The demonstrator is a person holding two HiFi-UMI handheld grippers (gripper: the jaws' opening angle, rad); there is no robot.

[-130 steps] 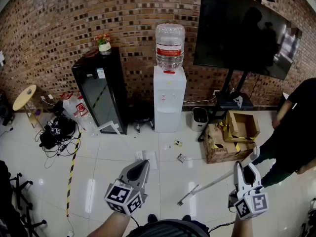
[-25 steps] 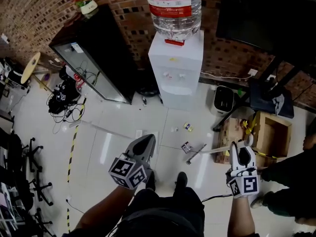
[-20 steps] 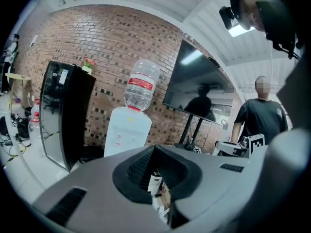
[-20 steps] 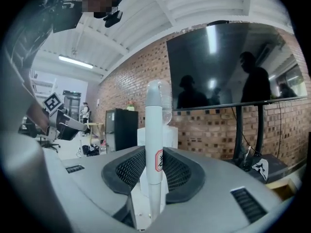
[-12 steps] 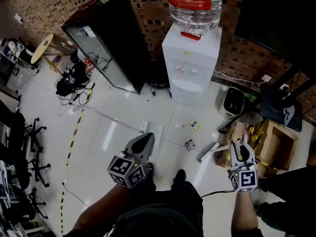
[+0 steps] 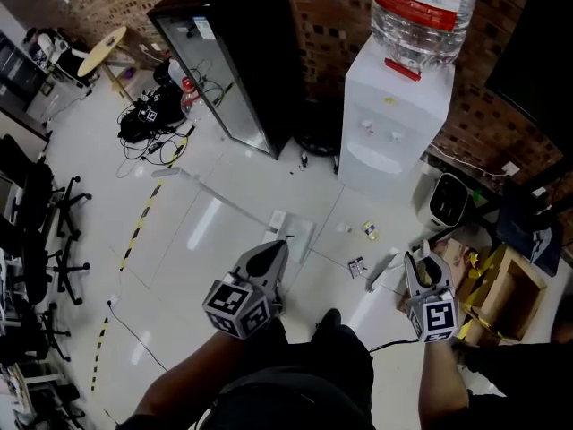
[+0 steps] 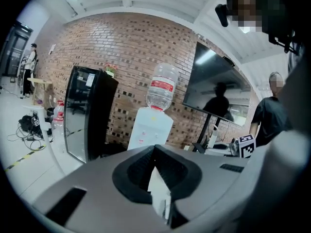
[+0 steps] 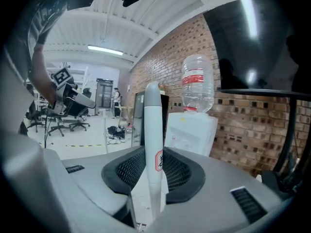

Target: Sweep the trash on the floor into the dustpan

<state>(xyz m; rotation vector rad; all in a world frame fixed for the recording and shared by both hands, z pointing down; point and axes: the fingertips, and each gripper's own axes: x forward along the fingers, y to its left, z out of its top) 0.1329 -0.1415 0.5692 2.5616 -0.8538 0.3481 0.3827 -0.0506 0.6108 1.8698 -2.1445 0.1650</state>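
Note:
My left gripper (image 6: 274,253) is shut on a thin white piece (image 7: 158,194) that looks like the dustpan's handle. The pale dustpan (image 6: 299,232) lies on the floor just ahead of it. The right gripper (image 6: 419,262) is shut on the broom's grey-white handle (image 8: 152,130), which stands upright between its jaws. In the head view the broom (image 6: 383,270) slants down-left from that gripper. Its low end is beside a dark wrapper (image 6: 356,265). A yellow-white scrap (image 6: 369,231) and a tiny white bit (image 6: 340,228) lie further off, near the water dispenser.
A white water dispenser (image 6: 395,133) and a black cabinet (image 6: 235,65) stand against the brick wall. Cardboard boxes (image 6: 501,287) and a small white bin (image 6: 445,201) crowd the right. Cables (image 6: 150,113), office chairs (image 6: 36,240) and yellow-black floor tape (image 6: 138,228) are at the left.
The head view has swung left and closer to the dispenser. Both grippers keep their hold. The broom's low end has stayed just right of the dark wrapper.

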